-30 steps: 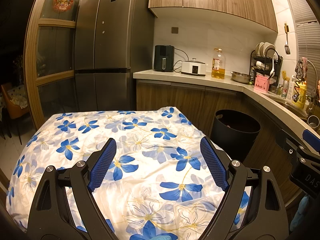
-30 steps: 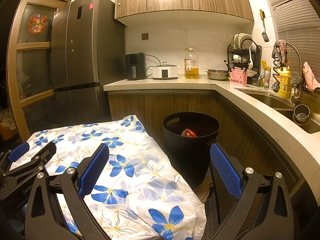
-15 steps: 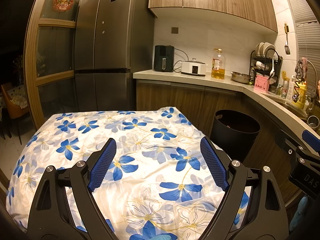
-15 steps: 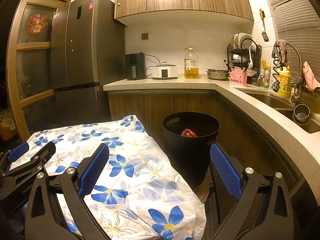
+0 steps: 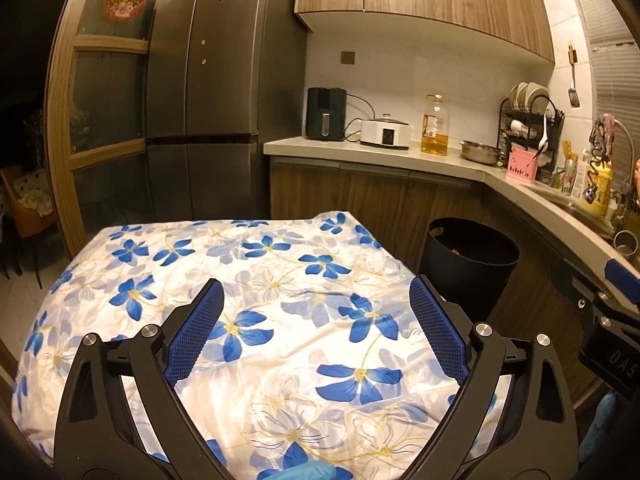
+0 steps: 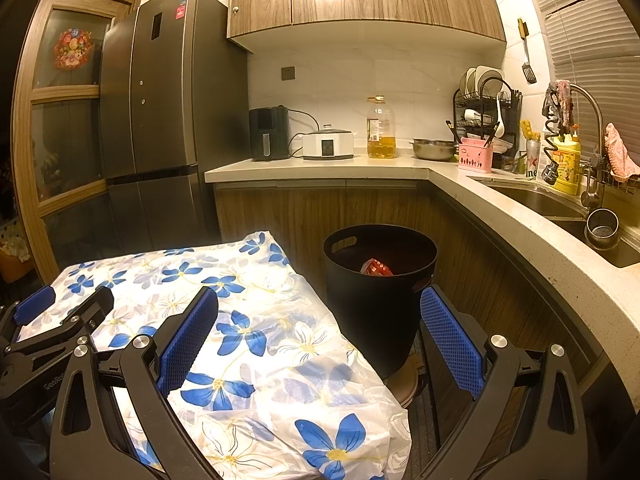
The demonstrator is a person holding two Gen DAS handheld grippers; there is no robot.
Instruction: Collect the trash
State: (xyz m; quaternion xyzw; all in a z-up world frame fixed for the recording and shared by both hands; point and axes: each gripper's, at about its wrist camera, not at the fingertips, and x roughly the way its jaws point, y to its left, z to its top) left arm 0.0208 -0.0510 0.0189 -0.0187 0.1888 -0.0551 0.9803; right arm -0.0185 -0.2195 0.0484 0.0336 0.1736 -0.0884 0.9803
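A black round trash bin (image 6: 378, 280) stands on the floor right of the table; a red wrapper (image 6: 376, 267) lies inside it. The bin also shows in the left wrist view (image 5: 470, 256). My left gripper (image 5: 316, 320) is open and empty above the table with the blue-flowered cloth (image 5: 248, 280). My right gripper (image 6: 320, 320) is open and empty over the table's right edge, just short of the bin. The left gripper also shows at the left edge of the right wrist view (image 6: 52, 320). No loose trash shows on the cloth.
A dark fridge (image 5: 212, 92) stands behind the table. The L-shaped counter (image 6: 520, 216) runs along the back and right with an air fryer (image 6: 268, 134), cooker, oil bottle (image 6: 380, 128), dish rack and sink (image 6: 560, 204). A small stool sits under the bin.
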